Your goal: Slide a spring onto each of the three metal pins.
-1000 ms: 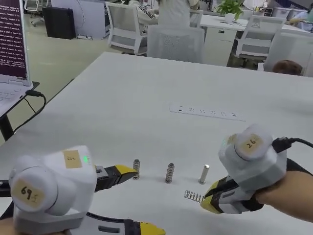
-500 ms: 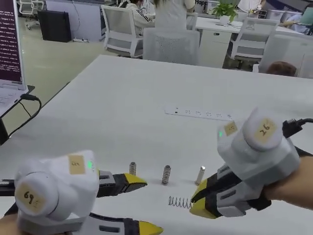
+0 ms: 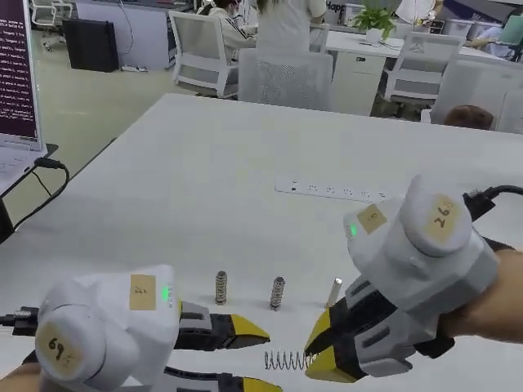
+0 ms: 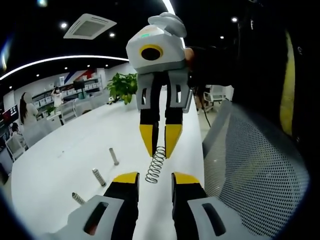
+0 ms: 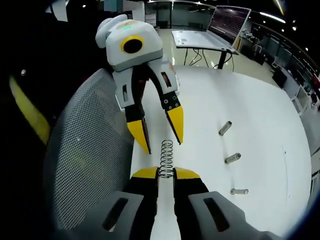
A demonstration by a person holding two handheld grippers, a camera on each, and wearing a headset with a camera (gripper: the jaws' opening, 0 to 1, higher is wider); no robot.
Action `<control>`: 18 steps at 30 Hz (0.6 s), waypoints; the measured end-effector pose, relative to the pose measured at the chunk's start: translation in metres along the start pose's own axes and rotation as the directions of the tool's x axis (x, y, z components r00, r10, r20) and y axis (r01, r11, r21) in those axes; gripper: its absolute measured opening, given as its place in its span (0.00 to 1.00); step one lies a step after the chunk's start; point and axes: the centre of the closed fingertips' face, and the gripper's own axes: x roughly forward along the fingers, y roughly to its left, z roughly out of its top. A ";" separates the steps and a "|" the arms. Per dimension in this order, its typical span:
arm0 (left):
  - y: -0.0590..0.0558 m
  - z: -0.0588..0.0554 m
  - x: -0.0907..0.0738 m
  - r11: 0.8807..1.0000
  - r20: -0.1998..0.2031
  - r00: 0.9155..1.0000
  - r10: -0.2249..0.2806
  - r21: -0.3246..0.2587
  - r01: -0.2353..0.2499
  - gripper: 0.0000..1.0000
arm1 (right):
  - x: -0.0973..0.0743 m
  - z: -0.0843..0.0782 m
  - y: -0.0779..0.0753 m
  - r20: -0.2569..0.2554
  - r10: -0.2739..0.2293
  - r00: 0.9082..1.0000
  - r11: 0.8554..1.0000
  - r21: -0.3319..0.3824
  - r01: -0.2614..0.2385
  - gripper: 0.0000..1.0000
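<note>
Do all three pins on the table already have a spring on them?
No: the right pin is bare metal, while springs sit on the other two.

"What sort of room is it?"

"An open office. A broad white table (image 3: 245, 155) runs away from us, and a white power strip (image 3: 339, 190) lies flat toward its far side."

"And beyond it?"

"A white mesh chair (image 3: 286, 75) at the far edge, then white desks (image 3: 359, 77), one with a potted plant (image 3: 377, 15)."

"On the left?"

"Pale floor (image 3: 106, 98), a black cabinet (image 3: 90, 41) far off, and an open laptop (image 3: 16, 73) on a side desk with a black cable (image 3: 49, 163) plugged in."

"Lighting?"

"The left gripper view shows a curved ceiling strip (image 4: 55, 61) and a square vent (image 4: 89, 26)."
</note>
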 end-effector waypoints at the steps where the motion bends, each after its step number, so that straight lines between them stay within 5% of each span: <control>1: 0.000 0.000 0.000 1.000 0.001 1.000 -0.002 0.003 0.002 0.14 | 0.000 0.000 0.000 -0.002 0.002 1.000 1.000 0.000 -0.002 0.08; 18: -0.001 -0.002 0.003 0.999 -0.018 1.000 -0.002 0.045 0.002 0.03 | -0.007 0.012 0.005 0.002 -0.002 1.000 1.000 -0.027 0.002 0.08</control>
